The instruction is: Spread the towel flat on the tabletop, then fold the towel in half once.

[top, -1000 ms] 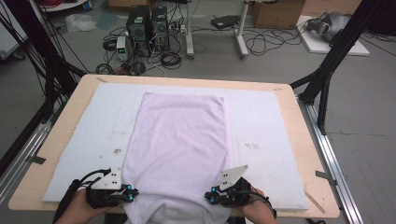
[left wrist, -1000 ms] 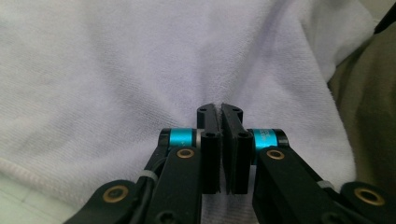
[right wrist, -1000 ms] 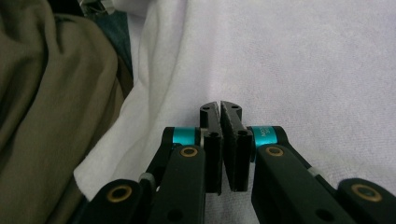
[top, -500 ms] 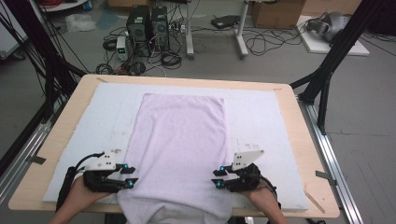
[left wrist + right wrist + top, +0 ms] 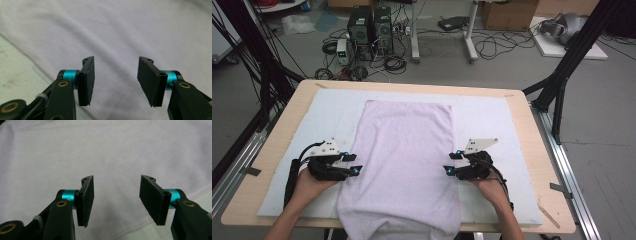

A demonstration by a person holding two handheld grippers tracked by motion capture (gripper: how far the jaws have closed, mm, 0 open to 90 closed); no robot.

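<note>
The pale lilac terry-cloth towel (image 5: 404,160) lies flat on the counter (image 5: 532,125), its long axis running away from the person and its near end draping over the front edge. The left tool (image 5: 357,170) and right tool (image 5: 446,171) flank its 2 long edges, pointing inward, each equally near; their jaws have just been opening and stand apart over the cloth, gripping nothing.

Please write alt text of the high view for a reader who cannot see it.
A pale lilac towel lies flat on a white mat on a wooden table, its near end hanging over the edge. The left gripper and right gripper, both open, point at its long sides.
</note>
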